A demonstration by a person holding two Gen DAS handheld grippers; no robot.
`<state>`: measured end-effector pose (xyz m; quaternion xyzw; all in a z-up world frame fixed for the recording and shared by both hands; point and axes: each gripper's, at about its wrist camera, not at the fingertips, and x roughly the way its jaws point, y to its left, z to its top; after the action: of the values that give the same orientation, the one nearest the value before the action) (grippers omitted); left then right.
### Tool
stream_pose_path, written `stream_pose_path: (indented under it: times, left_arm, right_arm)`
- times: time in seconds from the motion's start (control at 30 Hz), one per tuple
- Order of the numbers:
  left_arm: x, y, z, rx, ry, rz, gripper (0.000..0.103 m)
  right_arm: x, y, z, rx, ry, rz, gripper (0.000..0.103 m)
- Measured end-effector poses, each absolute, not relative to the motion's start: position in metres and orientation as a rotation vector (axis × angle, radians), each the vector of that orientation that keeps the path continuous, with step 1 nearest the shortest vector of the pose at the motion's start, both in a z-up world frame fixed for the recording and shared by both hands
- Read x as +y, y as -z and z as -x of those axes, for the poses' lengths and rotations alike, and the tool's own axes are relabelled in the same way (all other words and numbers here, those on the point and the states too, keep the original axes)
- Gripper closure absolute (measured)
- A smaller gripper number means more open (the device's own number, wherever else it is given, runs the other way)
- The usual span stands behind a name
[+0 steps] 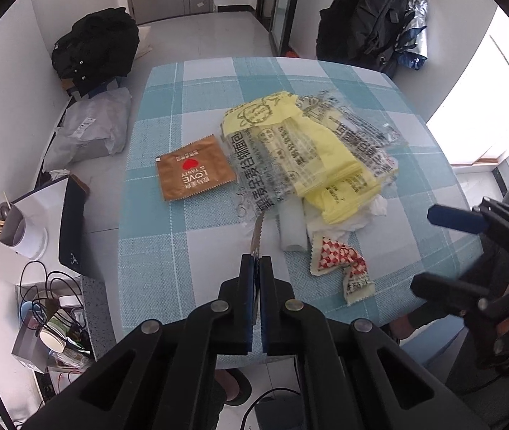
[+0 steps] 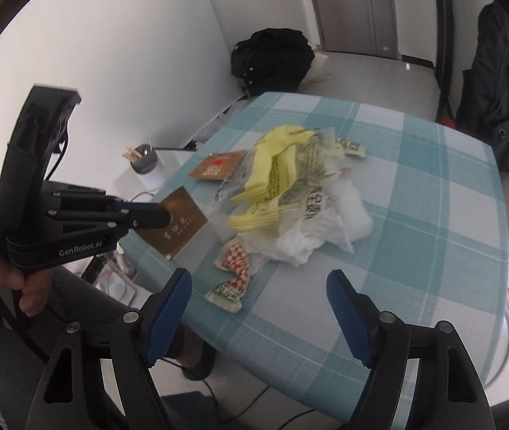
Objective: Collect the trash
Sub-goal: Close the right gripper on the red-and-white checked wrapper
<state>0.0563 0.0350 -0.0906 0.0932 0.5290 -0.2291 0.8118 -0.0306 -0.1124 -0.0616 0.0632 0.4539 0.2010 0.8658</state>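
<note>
Trash covers the middle of the blue-and-white checked tablecloth (image 1: 168,251), and much of it is layered, so parts are hard to separate. The folded pale-yellow plastic bags (image 1: 290,150) lie under and inside a crumpled clear wrapper with black print (image 1: 254,179). How many yellow bags there are I cannot tell. Below them in the left wrist view a crumpled white mass (image 1: 329,225) pokes out, either tissue or thin plastic. In the right wrist view the whole heap is blurred.

The left gripper (image 1: 257,261) is clamped tight on a flat brown packet with gold lettering (image 1: 257,236). From its own camera the packet shows only as a thin serrated edge rising from between the pads. The right wrist view shows its broad face at centre left, over the table's near left corner, with the jaws hiding part of it. The person's left hand (image 2: 21,286), cut off by the frame edge, grips the handle.

The right gripper (image 2: 260,286) stands with jaws apart and nothing between the pads, above the table's near edge. In the left wrist view it is blurred at the right edge.

Counted:
- two brown packets, the held one and a brown square packet with a red heart (image 1: 195,168) lying flat, left of the heap
- one twisted red-and-white checked wrapper (image 1: 340,261), nearest the right gripper
- one clear printed wrapper
- one white mass
</note>
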Motion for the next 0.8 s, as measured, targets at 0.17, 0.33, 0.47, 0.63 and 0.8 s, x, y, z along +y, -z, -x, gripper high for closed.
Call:
stream_pose_path:
  times: [0.17,0.33,0.47,0.63,0.8]
  left_arm:
    - [0.033,0.095,-0.058,1.143,0.504,-0.2,0.103]
    - [0.033,0.095,-0.055,1.139,0.49,-0.221,0.103]
    - [0.04,0.093,-0.055,1.141,0.478,-0.181,0.103]
    - [0.045,0.09,-0.05,1.136,0.475,-0.155,0.103]
    - [0.048,0.08,-0.046,1.11,0.459,-0.151,0.103]
  right_arm:
    - [-0.1,0.067,0.028,0.97,-0.434,-0.098,0.036]
    - [-0.091,0.079,0.019,1.002,-0.442,-0.09,0.049]
    - [-0.08,0.09,0.012,1.03,-0.462,-0.073,0.066]
    - [-0.067,0.104,0.004,1.063,-0.455,-0.048,0.077]
    - [-0.058,0.108,0.002,1.067,-0.457,-0.005,0.082]
